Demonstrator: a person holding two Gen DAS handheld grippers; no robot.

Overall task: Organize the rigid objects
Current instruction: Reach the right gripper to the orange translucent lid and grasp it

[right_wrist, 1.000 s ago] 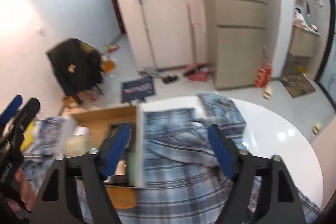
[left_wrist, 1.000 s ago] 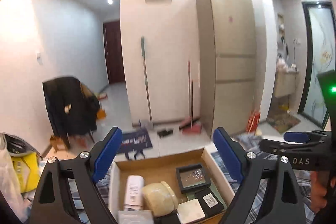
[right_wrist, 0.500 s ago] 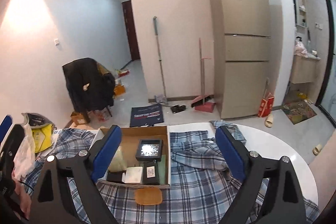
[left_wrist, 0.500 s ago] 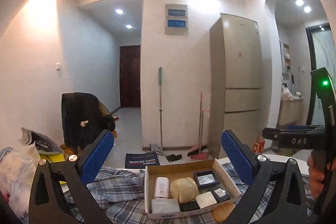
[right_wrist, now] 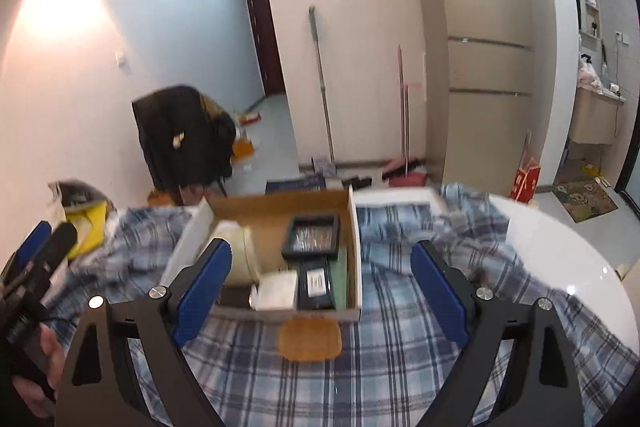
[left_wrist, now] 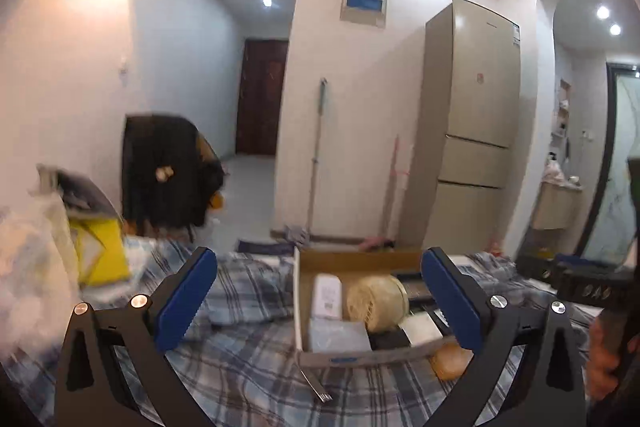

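Honestly, both my left gripper [left_wrist: 319, 293] and right gripper [right_wrist: 321, 281] are spread wide, empty. Flat orange-brown wooden coaster [right_wrist: 310, 339] lies between right fingers: light, stiff, edge-pinchable.

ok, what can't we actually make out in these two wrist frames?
- Cardboard box, left wrist view: its right side is hidden behind the left gripper finger.
- Round cream container, right wrist view: partly hidden by the right gripper finger.
- Label on the black case: too small to read.
- Metal tool on the plaid cloth: blurred, unidentifiable.
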